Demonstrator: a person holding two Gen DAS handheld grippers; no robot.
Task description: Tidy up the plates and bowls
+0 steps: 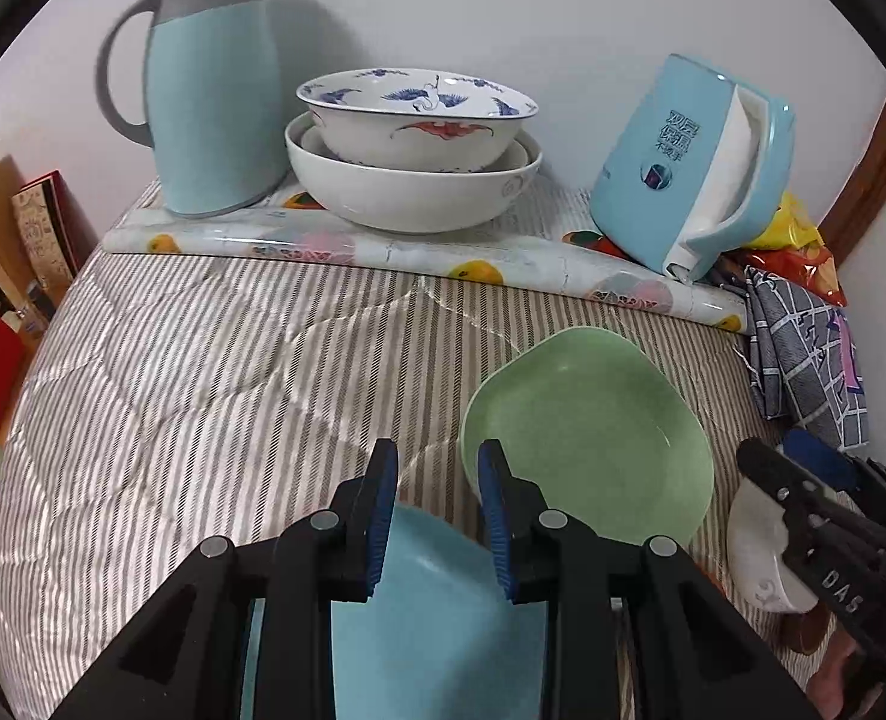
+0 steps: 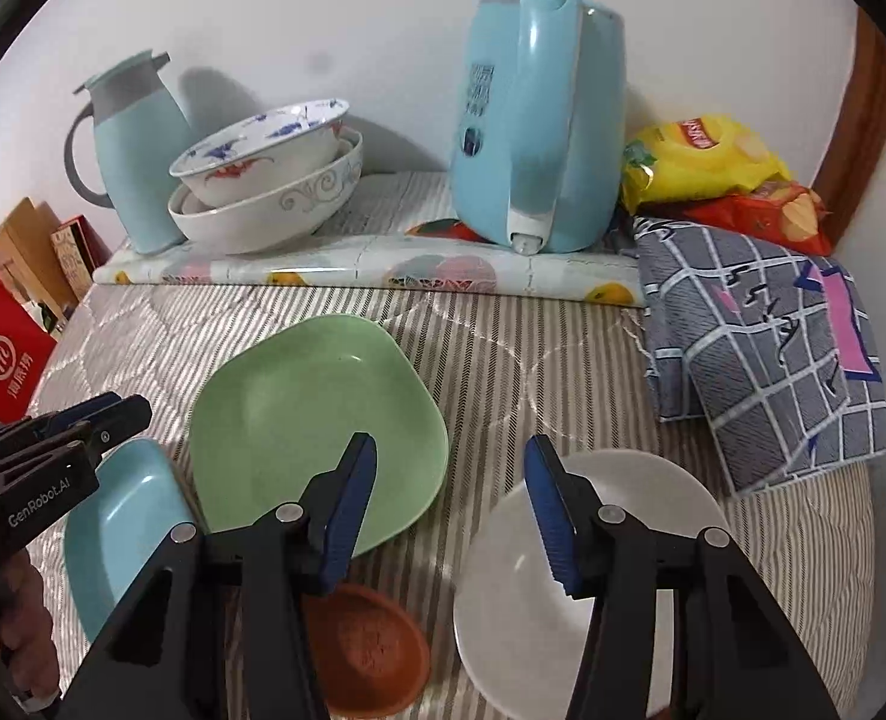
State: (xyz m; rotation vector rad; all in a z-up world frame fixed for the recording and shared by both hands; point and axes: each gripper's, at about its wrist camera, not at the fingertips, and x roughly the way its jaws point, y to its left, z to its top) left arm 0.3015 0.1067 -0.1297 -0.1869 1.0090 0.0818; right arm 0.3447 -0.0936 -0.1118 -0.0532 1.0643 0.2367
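A green plate (image 1: 593,438) lies on the striped cloth; it also shows in the right wrist view (image 2: 311,426). A light blue plate (image 1: 425,618) lies under my left gripper (image 1: 440,462), which is open above its far edge. That plate also shows at the left of the right wrist view (image 2: 122,528). My right gripper (image 2: 452,468) is open above a white bowl (image 2: 581,594) and a small brown dish (image 2: 371,654). Stacked bowls, a blue-patterned one (image 1: 413,114) inside a white one (image 1: 413,192), stand at the back.
A light blue thermos jug (image 1: 215,90) and a light blue kettle (image 2: 539,120) stand on a fruit-patterned mat (image 1: 383,252) by the wall. Snack bags (image 2: 707,162) and a folded checked cloth (image 2: 767,360) lie at the right. A red box (image 2: 5,354) stands at the left.
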